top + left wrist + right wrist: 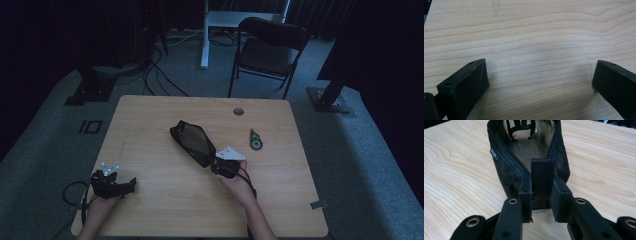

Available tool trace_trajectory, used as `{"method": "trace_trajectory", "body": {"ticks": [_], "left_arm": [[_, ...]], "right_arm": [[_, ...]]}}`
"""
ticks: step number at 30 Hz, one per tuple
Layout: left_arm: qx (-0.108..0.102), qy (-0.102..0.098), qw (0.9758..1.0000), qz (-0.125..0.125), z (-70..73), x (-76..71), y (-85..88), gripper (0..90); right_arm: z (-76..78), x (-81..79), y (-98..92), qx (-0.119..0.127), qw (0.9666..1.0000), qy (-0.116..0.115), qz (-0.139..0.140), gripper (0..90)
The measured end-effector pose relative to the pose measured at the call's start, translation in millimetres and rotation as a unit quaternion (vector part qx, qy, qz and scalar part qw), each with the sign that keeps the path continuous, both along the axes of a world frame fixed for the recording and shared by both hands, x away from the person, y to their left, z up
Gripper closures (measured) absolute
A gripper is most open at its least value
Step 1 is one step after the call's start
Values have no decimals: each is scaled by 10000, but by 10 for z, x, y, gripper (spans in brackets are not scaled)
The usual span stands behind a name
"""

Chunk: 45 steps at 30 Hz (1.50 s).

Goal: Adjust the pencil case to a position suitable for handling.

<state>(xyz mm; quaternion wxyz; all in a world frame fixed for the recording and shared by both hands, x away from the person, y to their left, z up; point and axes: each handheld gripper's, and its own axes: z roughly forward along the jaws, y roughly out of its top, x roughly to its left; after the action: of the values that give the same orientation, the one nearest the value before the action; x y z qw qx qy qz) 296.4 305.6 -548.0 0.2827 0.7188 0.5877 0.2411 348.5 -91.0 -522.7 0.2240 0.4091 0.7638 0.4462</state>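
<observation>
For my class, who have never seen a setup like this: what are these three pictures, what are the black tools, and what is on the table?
A person sits at a wooden table holding a hand-operated gripper in each hand. The high view looks down from above the person. The other two pictures come from cameras riding on the grippers, looking along their black jaws. The left gripper hangs over bare wood with its jaws wide apart, holding nothing. The right gripper has its jaws closed on the fabric tab at one end of an unzipped black mesh pouch. A small round green and black object lies farther right; it is too small to identify.
</observation>
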Motion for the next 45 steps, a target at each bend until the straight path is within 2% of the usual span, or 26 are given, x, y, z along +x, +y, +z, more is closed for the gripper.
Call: {"method": "trace_trajectory", "body": {"ticks": [4,5,9,15,18,23,30,34,38,45], "left_arm": [[1,0,10000,0,0,0,0,6],[1,0,10000,0,0,0,0,6],[1,0,10000,0,0,0,0,6],[1,0,10000,0,0,0,0,6],[-1,4,10000,1,1,0,1,6],[4,4,10000,6,1,0,2,6],[2,3,10000,6,1,0,2,6],[4,5,10000,5,1,0,2,6],[3,4,10000,5,1,0,2,6],[5,5,10000,5,1,0,2,6]], "right_arm": [[1,-34,-108,-50,10000,-25,-72,729],[0,-56,-187,-69,9999,-36,-127,729],[5,-95,-318,-22,9996,-22,-287,729],[15,-176,-440,-80,9992,-76,-381,729],[-14,-236,-551,-95,9986,-44,-525,729],[-42,-333,-679,-31,9976,-46,-689,728],[-39,-491,-794,-39,9962,-33,-867,728],[-50,-595,-831,-183,9956,-127,-905,728],[-53,-689,-866,-99,9952,-121,-969,729],[-56,-810,-899,-104,9946,-123,-1028,728]]}}
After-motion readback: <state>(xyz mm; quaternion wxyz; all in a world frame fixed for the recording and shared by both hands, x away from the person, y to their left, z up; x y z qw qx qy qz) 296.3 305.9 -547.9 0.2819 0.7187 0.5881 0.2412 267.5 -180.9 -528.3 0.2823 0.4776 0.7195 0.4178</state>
